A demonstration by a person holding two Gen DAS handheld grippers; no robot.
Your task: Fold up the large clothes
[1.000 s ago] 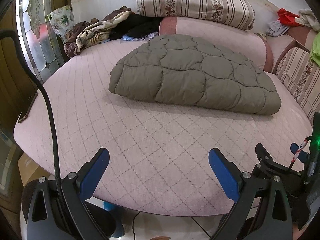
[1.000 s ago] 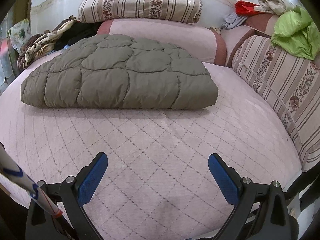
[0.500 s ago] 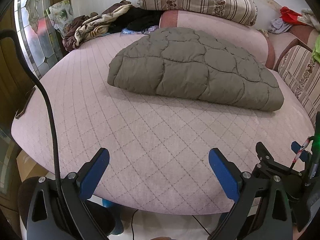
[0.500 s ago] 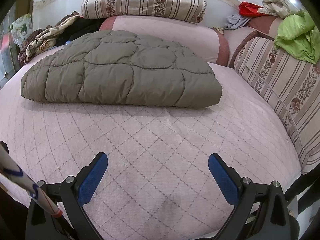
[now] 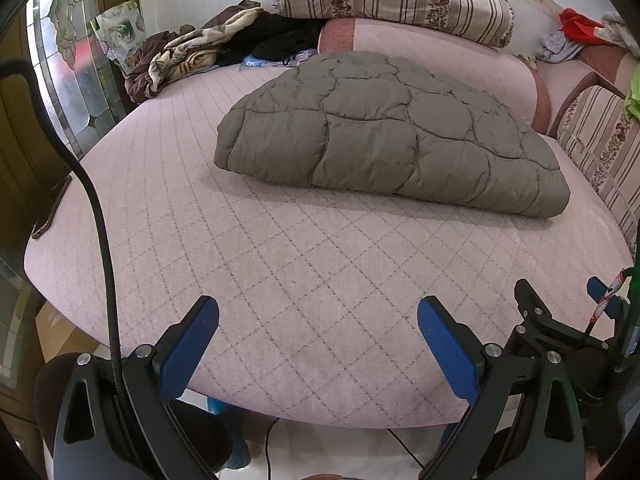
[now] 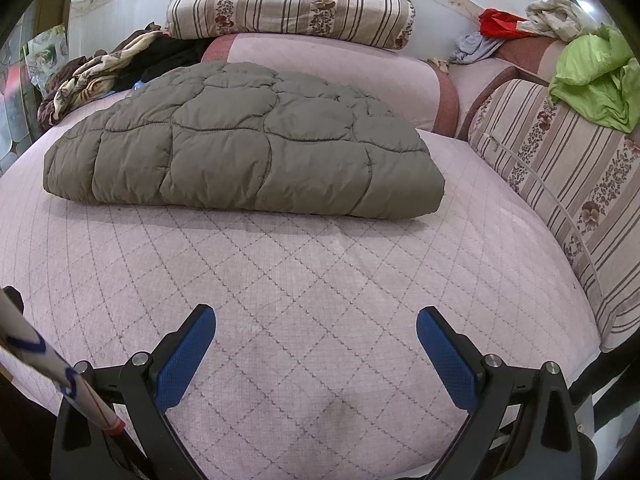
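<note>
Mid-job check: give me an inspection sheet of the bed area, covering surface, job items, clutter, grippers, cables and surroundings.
Surface: pink quilted bed, bare in front.
Job's things: olive puffer garment lying folded mid-bed.
Clutter: clothes pile at far left; green cloth on striped cushion.
Grippers: left hand-held gripper and right hand-held gripper open, holding nothing.
Cables: black cable beside left gripper.
Surroundings: striped pillow at the back.

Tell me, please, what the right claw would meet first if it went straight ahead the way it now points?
Probably the pink quilted bed cover: the open right claw looks across bare cover, with the folded olive padded coat farther along that line. Depth is unclear, so it might skim above the cover and reach the coat first.
</note>
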